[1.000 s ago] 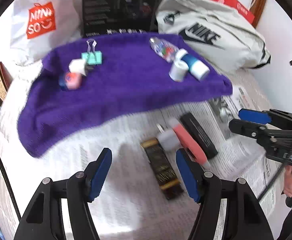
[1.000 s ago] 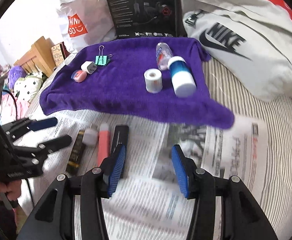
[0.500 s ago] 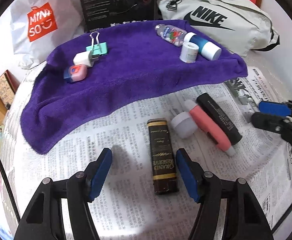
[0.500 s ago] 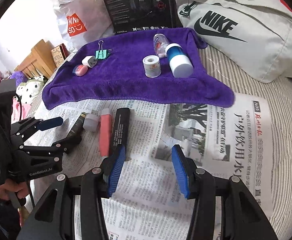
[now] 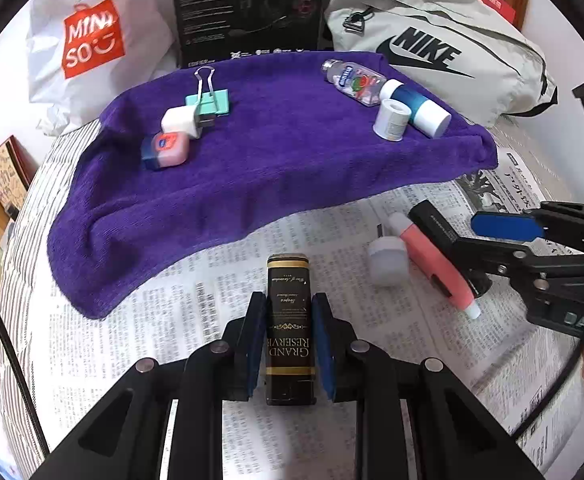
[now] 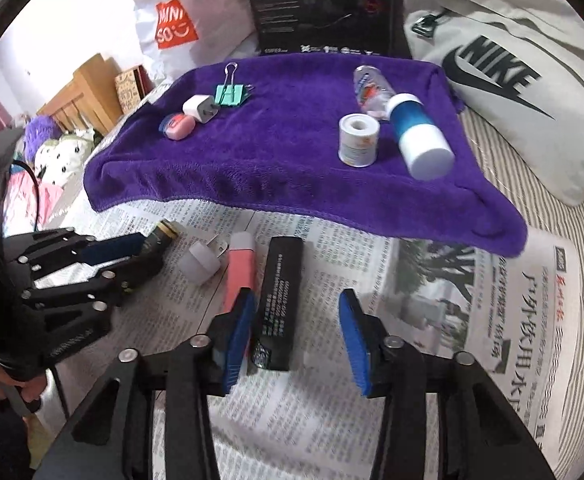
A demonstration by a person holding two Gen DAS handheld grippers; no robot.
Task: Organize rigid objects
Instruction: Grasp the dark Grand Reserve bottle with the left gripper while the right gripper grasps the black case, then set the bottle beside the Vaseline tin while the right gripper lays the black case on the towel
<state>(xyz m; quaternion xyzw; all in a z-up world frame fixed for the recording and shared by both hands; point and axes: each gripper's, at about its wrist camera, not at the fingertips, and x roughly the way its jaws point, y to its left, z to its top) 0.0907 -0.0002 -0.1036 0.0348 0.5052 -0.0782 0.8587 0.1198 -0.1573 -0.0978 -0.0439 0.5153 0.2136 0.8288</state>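
Observation:
My left gripper (image 5: pixel 287 316) is shut on a dark brown and gold Grand Reserve box (image 5: pixel 289 332) that lies on the newspaper (image 5: pixel 139 340); it also shows in the right wrist view (image 6: pixel 159 236). My right gripper (image 6: pixel 296 320) is open, its jaws either side of a black bar-shaped box (image 6: pixel 277 300), with a pink tube (image 6: pixel 237 272) just left of it and a white plug adapter (image 6: pixel 201 262) beyond. On the purple towel (image 5: pixel 271 168) sit a teal binder clip (image 5: pixel 207 100), a white charger (image 5: pixel 181 120), a pink tin (image 5: pixel 165 150), a tape roll (image 5: pixel 390 120), a blue-white bottle (image 5: pixel 420 108) and a clear bottle (image 5: pixel 352 80).
Behind the towel stand a Miniso bag (image 5: pixel 87 40), a black product box (image 5: pixel 247 8) and a grey Nike bag (image 5: pixel 432 48). A striped bedsheet (image 6: pixel 532 168) lies under the newspaper. Wooden furniture (image 6: pixel 79 96) and plush toys (image 6: pixel 55 148) are off to the left.
My left gripper moved forward and closed on the Grand Reserve box. My right gripper moved forward and left so the black box lies between its open jaws.

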